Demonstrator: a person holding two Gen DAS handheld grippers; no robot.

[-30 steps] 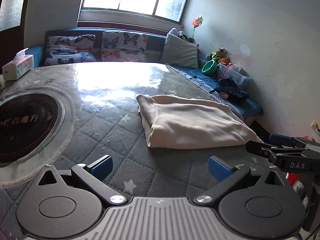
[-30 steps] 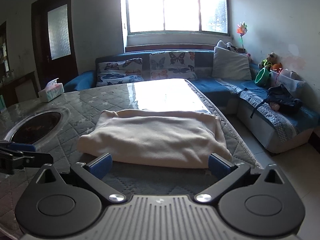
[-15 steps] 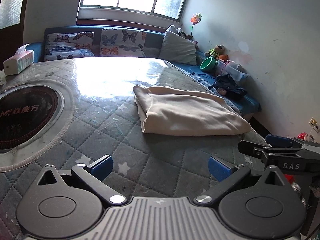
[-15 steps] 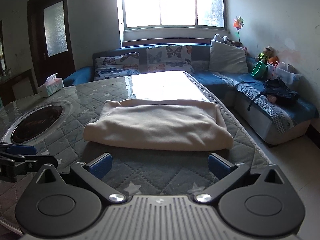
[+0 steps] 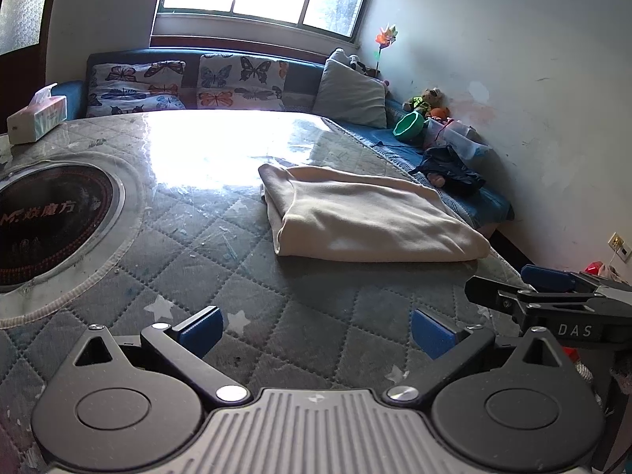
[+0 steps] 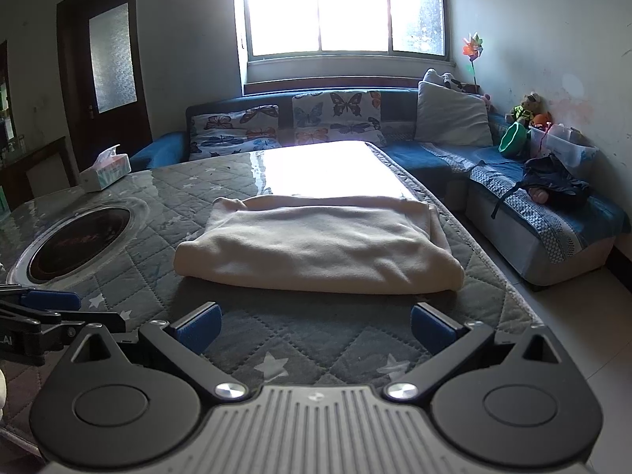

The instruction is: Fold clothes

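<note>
A cream garment (image 5: 367, 217) lies folded into a flat rectangle on the quilted grey table cover (image 5: 245, 276), toward its right edge; the right wrist view shows the same cream garment (image 6: 320, 245) straight ahead. My left gripper (image 5: 316, 328) hovers open over the bare cover, short of the garment and to its left, holding nothing. My right gripper (image 6: 314, 326) is open too, a little back from the garment's near fold, empty. Each gripper appears at the side of the other's view.
A round dark hotplate inset (image 5: 43, 221) sits at the table's left. A tissue box (image 5: 35, 118) stands at the far left corner. A blue sofa (image 6: 533, 205) with cushions, a green bowl and dark clothing runs behind and to the right. The table edge drops to tiled floor (image 6: 584, 339).
Both grippers have drawn back from the folded garment, which now lies farther ahead in both views. The garment itself has not moved, and both grippers stayed open.
</note>
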